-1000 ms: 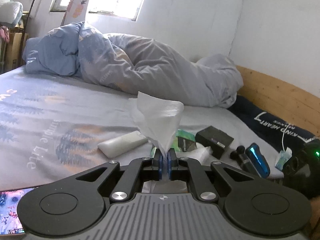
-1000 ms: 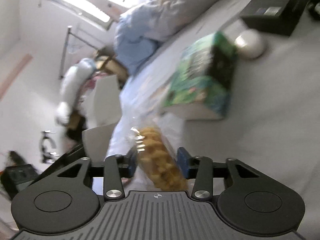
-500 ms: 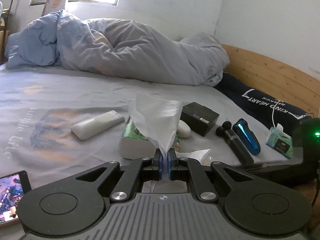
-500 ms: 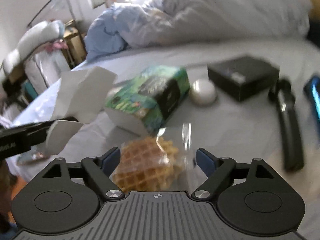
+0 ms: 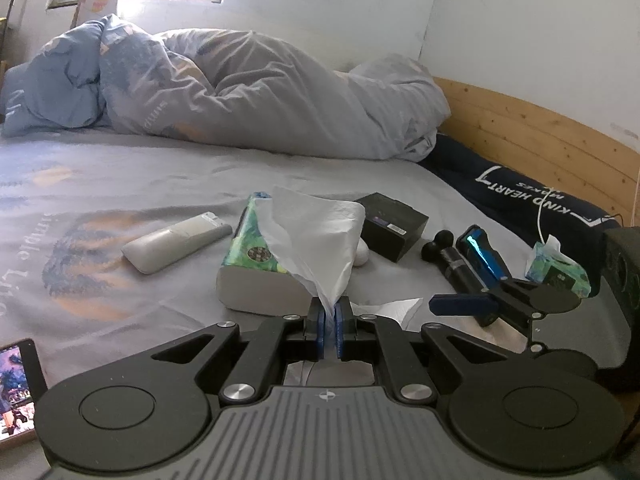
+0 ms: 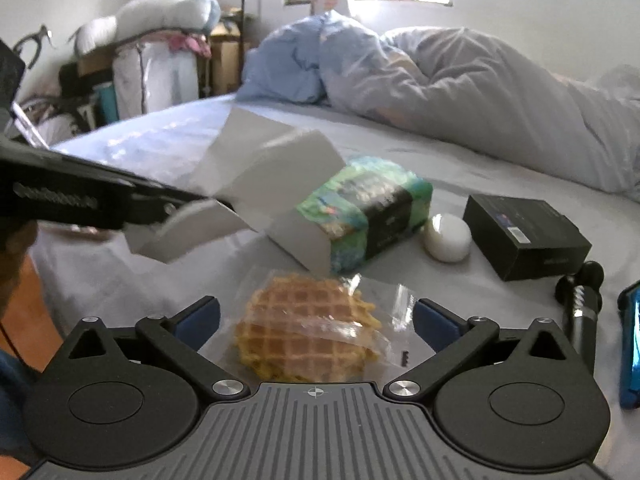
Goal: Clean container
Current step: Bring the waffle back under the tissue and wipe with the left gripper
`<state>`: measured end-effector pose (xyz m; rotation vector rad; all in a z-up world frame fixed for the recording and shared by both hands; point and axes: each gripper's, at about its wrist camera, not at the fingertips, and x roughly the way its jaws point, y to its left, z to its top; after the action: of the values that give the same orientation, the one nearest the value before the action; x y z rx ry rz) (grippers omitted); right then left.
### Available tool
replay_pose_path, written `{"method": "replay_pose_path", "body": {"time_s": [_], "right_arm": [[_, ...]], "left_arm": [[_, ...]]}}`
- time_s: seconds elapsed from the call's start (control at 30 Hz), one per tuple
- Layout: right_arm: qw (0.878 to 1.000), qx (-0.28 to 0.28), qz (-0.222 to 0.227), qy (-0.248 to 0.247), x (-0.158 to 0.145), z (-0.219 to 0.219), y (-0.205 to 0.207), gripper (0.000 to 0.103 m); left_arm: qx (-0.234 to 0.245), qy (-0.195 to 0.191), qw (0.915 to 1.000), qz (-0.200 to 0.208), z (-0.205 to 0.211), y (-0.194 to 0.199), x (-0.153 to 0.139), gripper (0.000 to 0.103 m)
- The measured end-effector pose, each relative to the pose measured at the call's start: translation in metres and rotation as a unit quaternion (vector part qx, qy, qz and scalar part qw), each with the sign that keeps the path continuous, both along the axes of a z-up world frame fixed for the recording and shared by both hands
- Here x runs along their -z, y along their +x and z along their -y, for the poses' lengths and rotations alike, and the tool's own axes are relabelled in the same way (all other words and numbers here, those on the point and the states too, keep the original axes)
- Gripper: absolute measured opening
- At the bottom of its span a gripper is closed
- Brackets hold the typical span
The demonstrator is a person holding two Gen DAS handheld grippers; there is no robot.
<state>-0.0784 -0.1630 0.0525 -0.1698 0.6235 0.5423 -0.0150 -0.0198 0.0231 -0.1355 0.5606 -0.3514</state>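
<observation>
My left gripper (image 5: 328,330) is shut on a white tissue (image 5: 316,240) that stands up from its jaws; it also shows in the right wrist view (image 6: 256,168) at the left. Behind it lies a green tissue pack (image 5: 256,268), also in the right wrist view (image 6: 360,216). My right gripper (image 6: 316,320) is open, its jaws wide on either side of a waffle in a clear wrapper (image 6: 308,336) lying on the bed. One right finger (image 5: 464,304) shows in the left wrist view.
On the grey bedsheet (image 5: 120,184) lie a white remote (image 5: 176,244), a black box (image 5: 392,226), a white round object (image 6: 446,236), a black massager (image 5: 456,264), a blue device (image 5: 482,254) and a small tissue pack (image 5: 558,270). A phone (image 5: 16,388) lies at the left. A duvet (image 5: 260,96) lies behind.
My right gripper has opened and let go of the wrapped waffle, which now lies flat on the bed. My left gripper still holds the tissue and has swung right.
</observation>
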Motion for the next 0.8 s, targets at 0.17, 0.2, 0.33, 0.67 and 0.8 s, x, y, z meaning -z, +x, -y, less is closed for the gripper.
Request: {"method": "replay_pose_path", "body": {"time_s": [0.17,0.2,0.33,0.67,0.8], "right_arm": [[0.999,-0.026,0.001,-0.024,0.009,-0.004,0.005,0.103],[0.999,-0.031,0.004,-0.030,0.010,-0.006,0.004,0.103],[0.997,-0.056,0.012,-0.043,0.011,-0.011,0.001,0.103],[0.998,-0.062,-0.008,-0.030,0.017,-0.014,0.003,0.103],[0.998,-0.059,-0.022,-0.023,0.019,-0.012,0.006,0.103]], "left_arm": [[0.015,-0.004,0.9997,-0.016,0.003,0.005,0.007,0.009],[0.024,-0.008,0.9994,-0.023,0.005,0.007,0.009,0.009],[0.045,0.001,0.9976,-0.052,0.015,0.016,0.020,0.009],[0.094,0.007,0.9924,-0.080,0.031,0.017,0.031,0.009],[0.090,0.006,0.9923,-0.085,0.028,0.017,0.030,0.009]]}}
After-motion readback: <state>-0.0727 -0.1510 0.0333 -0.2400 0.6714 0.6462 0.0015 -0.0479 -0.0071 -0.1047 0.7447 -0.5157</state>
